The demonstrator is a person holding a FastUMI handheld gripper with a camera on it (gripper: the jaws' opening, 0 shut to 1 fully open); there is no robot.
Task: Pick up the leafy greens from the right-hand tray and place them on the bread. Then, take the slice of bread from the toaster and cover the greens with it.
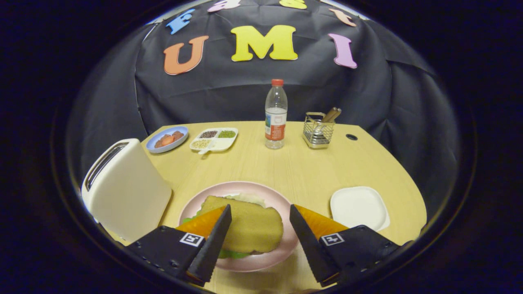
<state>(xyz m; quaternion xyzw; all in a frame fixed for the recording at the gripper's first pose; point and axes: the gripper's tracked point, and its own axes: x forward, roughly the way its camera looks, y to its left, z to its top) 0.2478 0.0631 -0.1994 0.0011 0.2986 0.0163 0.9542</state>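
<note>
- Bread slice (245, 226) lies on top of the stack on the pink plate (282, 204), and it hides most of what sits under it.
- Leafy greens (235, 253) peek out only as thin green edges beneath the slice, near the left finger and at the slice's near edge; a pale leaf shows at its far edge.
- Whether a lower slice lies under the greens is hard to make out.
- Gripper (260, 220) hangs over the plate with its fingers spread wide, wider than the slice between them.
- Left finger overlaps the slice's left edge in the view; whether it touches is unclear. Right finger stands apart from the slice.
- Nothing is gripped.
- Toaster (124, 188) stands left of the plate, its far end cut off, and the inside of its slot is too dark to judge.
- White tray (358, 207) sits right of the plate on the wooden table (294, 163).
- Farther back stand a water bottle (276, 116) and a wire caddy (318, 131).
- Left of the bottle lie a divided dish (214, 139) and a blue dish (167, 139); their contents are too small to identify.
</note>
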